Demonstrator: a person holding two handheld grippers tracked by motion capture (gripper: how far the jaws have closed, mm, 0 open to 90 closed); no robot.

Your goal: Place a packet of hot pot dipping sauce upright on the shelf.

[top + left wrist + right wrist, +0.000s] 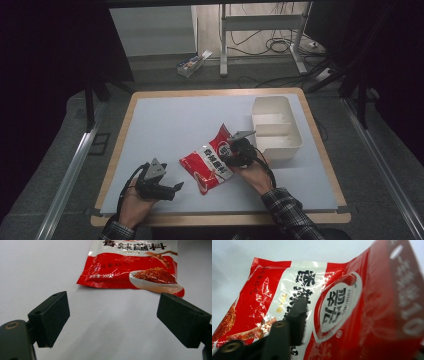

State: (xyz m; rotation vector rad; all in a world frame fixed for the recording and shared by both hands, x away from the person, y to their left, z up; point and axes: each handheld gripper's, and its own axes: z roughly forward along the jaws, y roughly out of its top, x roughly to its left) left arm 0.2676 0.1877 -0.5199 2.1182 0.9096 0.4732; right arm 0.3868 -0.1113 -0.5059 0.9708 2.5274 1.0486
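Work item: a flat red-and-white glossy plastic seasoning packet (214, 159) printed with black characters; it is located near the middle of the pale grey table mat (170, 125), its far end tilted up toward the right gripper, its near end resting on the mat.
Right gripper (235, 148): positioned at the raised end of the packet; in the right gripper view one black jaw is pressed against the printed face (287, 302); the opposite jaw is hidden by the film; the jaws are judged clamped on the packet edge.
Left gripper (113, 322): held low over the mat, just short of the packet's near edge (130, 285); its jaws stand wide apart; nothing is held between them.
Receptacle: a white rectangular plastic bin with two compartments (295, 131); it is placed just beyond the right gripper, at the right of the mat.
Step in hand: judged to be the lift of the packet by one end; the packet is not yet clear of the mat.
Next move: the grip is to be kept firm, since the film looks slippery; the sagging end is to be raised above the bin wall before transfer; support from the left gripper may be needed.
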